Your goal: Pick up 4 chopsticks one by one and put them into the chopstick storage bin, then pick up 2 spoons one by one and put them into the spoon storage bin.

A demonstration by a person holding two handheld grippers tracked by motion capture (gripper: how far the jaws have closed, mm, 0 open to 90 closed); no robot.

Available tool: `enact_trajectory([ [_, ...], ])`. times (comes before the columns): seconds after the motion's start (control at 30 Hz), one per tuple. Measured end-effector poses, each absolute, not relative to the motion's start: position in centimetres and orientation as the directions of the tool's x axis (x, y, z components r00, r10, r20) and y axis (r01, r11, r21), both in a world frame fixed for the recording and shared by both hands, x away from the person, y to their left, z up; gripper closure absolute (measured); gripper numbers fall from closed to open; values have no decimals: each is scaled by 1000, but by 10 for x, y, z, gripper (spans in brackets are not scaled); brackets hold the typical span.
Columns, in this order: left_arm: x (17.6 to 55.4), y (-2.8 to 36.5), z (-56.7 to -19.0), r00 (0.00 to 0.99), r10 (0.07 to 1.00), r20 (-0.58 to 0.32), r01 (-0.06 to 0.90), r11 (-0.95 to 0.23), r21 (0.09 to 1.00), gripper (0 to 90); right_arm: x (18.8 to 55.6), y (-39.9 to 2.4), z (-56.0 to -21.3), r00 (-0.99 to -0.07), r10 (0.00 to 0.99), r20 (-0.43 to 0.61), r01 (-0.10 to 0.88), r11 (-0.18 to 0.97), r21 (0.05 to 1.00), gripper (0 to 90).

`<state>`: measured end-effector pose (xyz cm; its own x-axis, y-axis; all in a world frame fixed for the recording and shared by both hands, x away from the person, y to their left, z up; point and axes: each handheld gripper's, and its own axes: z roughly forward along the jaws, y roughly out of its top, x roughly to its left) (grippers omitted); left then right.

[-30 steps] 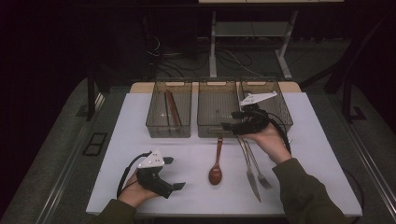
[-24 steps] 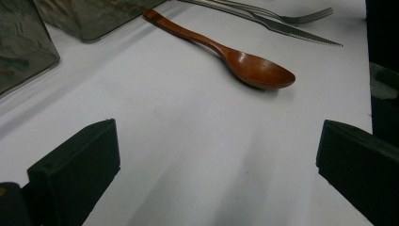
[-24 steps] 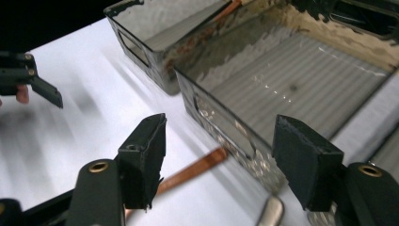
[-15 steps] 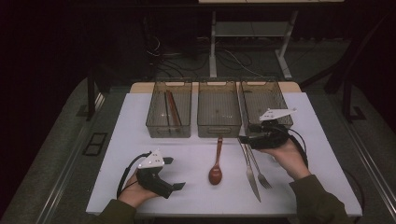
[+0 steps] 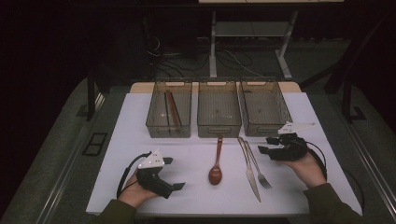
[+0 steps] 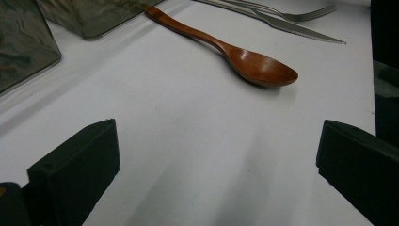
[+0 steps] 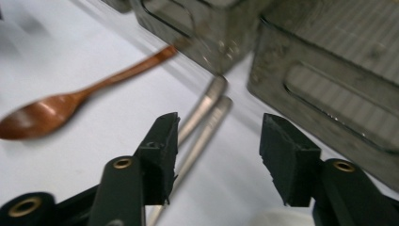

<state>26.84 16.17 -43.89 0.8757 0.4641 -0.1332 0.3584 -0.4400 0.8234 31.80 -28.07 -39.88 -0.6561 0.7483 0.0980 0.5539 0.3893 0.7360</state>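
Right gripper (image 5: 264, 145), jaws parted and just closing on nothing, approached fork (image 5: 257, 164) and knife (image 5: 248, 169) handles; left gripper (image 5: 173, 174) rested open near the table's (image 5: 299, 109) front edge.

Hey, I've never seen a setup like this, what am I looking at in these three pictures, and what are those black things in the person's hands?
A person sits at a white table and holds a hand-held two-jaw tool in each hand. One picture looks down from above; the other two come from small cameras riding on each tool, looking out between its black jaws.

From above, the left tool rests near the table's front, jaws wide apart with nothing between them. The right tool sits near the handles of the knife and fork; its jaws have just been closing but hold nothing yet.

A wooden spoon lies beside the knife. Behind them stand three clear bins: the left bin holds chopsticks, while the middle bin and right bin look empty.
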Motion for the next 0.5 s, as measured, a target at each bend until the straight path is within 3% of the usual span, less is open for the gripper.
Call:
enact_trajectory([
  [0.13,269,162,-439,876,464,-131,358,-442,822,0,322,-292,-405,-631,772,75,570,396,720,558],
  [0.5,269,162,-439,877,465,-124,354,-449,820,0,346,-323,-418,-549,833,62,635,368,680,870],
])
